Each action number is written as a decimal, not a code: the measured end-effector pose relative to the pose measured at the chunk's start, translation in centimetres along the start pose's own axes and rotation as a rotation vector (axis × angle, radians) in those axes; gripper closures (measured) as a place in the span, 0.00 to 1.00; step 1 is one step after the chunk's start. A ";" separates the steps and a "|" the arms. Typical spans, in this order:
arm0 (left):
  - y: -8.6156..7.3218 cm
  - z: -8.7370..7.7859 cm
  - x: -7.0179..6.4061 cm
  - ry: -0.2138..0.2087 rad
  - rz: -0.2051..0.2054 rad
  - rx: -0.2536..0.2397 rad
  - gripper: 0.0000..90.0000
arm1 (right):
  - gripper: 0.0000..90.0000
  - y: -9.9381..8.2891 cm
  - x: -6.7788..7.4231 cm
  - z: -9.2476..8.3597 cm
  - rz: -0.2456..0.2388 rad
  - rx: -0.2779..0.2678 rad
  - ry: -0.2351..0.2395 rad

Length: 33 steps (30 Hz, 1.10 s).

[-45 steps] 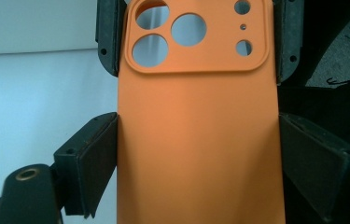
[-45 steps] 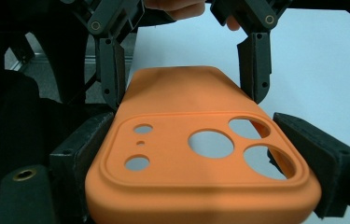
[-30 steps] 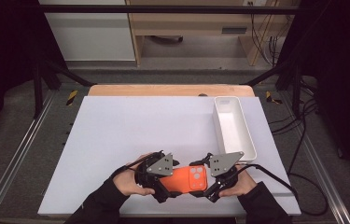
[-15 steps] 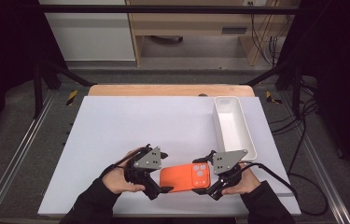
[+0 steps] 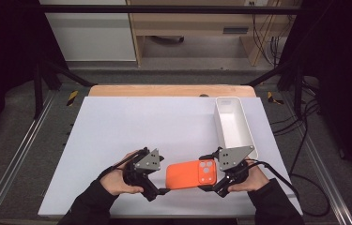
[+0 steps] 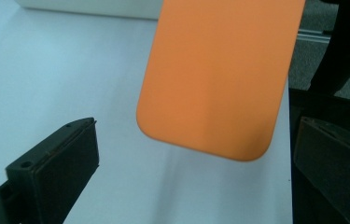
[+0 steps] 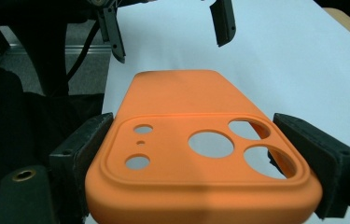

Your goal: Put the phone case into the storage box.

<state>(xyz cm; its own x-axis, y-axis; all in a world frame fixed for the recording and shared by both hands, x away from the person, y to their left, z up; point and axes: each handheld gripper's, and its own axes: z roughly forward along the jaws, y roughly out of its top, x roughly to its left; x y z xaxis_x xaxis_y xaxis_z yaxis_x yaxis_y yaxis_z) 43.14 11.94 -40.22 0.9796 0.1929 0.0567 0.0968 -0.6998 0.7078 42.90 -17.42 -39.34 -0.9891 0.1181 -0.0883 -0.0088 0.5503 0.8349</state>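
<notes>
Right gripper (image 5: 217,183) pinches the camera end of the orange phone case (image 5: 191,174), held just above the white mat (image 5: 131,126). Left gripper (image 5: 157,187), jaws just opened and spread wide, stands clear of the case's plain end. Farther back sits a white tray (image 5: 250,132).

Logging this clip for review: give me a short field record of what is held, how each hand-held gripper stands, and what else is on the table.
held item: orange phone case, camera-cutout end in the grip
right hand-held gripper: shut on the case's two side edges
left hand-held gripper: jaws have just been opening, now wide and clear of the case's plain end
case position: lifted above the white mat
other item: white tray at the mat's right edge, nothing seen inside
</notes>
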 end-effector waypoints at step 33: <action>0.3 2.1 -0.5 -0.044 0.000 0.124 0.00 | 0.18 2.9 -0.7 0.3 -0.047 0.203 0.040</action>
<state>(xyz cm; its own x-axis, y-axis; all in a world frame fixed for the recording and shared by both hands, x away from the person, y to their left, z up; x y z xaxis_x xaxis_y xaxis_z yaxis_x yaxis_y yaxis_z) 43.01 10.15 -41.49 0.9862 0.1640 0.0236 0.1150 -0.7801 0.6150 43.63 -15.64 -37.01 -0.9934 0.0579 -0.0992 -0.0289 0.7103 0.7034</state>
